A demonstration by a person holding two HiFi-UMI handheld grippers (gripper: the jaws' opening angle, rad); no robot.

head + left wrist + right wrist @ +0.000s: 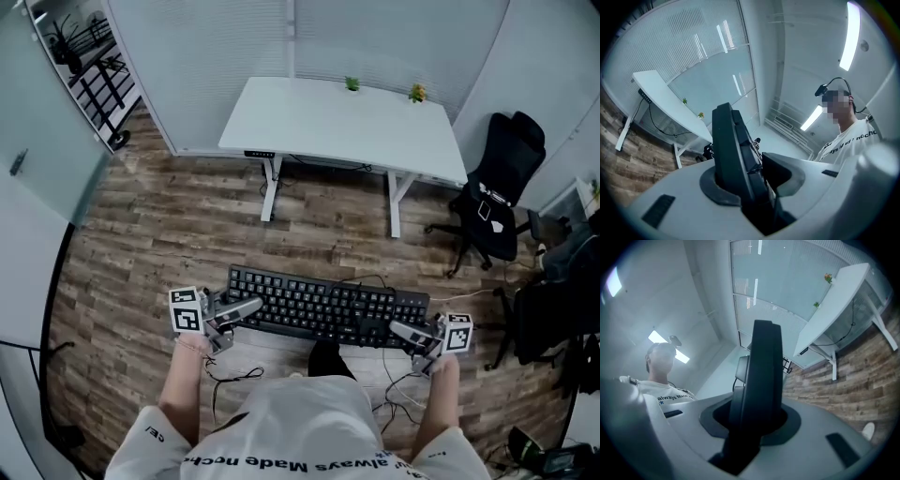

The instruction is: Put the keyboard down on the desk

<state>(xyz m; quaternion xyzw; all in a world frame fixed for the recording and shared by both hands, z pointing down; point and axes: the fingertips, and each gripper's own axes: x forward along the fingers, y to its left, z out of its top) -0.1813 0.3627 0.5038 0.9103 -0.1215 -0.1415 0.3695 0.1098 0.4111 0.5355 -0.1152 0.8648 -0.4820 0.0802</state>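
Observation:
A black keyboard (323, 305) hangs level in the air in front of the person, above the wooden floor. My left gripper (242, 310) is shut on its left end, and my right gripper (410, 331) is shut on its right end. In the left gripper view the keyboard (736, 154) stands edge-on between the jaws, and the right gripper view shows the keyboard (761, 380) the same way. The white desk (347, 127) stands further ahead, well apart from the keyboard. A thin cable trails from the keyboard's back edge.
Two small potted plants (352, 83) sit at the desk's far edge. A black office chair (497, 183) stands to the right of the desk. A black rack (89, 66) is at the far left behind a glass wall. Cables lie on the floor near my feet.

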